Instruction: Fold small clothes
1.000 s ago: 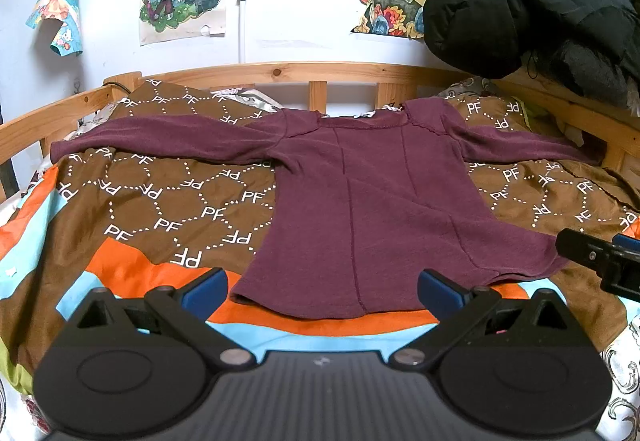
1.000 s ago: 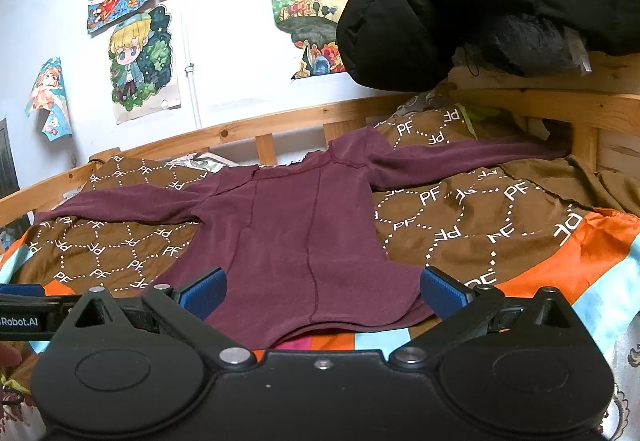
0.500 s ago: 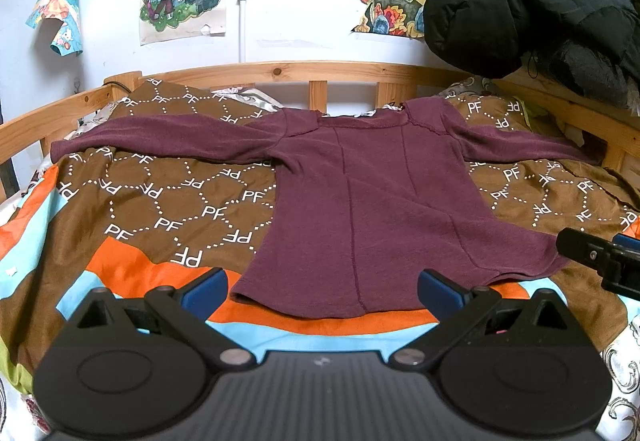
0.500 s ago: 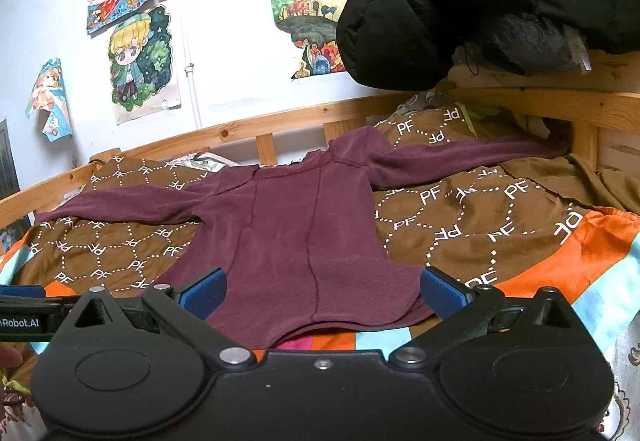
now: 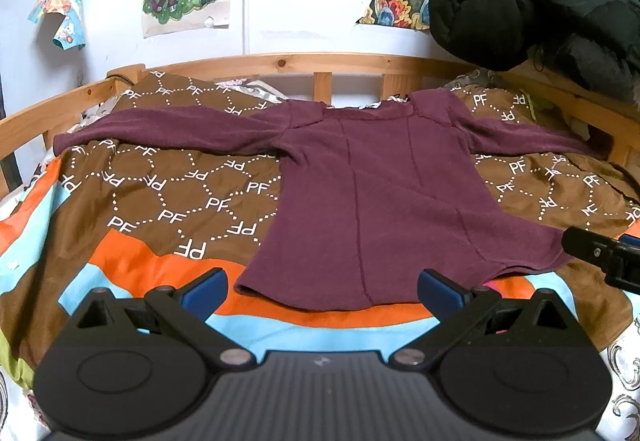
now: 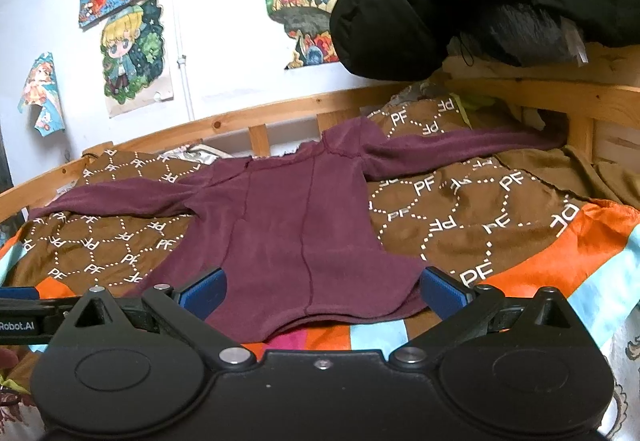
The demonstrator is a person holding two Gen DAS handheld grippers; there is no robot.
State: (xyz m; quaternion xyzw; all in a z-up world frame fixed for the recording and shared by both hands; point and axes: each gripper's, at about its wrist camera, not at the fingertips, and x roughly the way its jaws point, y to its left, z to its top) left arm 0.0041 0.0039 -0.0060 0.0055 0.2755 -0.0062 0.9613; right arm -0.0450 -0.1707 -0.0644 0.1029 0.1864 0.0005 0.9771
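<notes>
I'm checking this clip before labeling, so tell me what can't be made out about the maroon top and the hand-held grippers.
- Maroon top: the underside is hidden in both views, and the neckline is too small and far off to read.
- Right sleeve cuff: right wrist view, lost in shadow by the bed rail.
- Right hand-held gripper: left wrist view, cut off by the frame edge.

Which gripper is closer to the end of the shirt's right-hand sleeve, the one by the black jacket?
Right. The right gripper hovers open at the hem corner under the sleeve end; the left gripper, also open, sits toward the maroon shirt's other side.
</notes>
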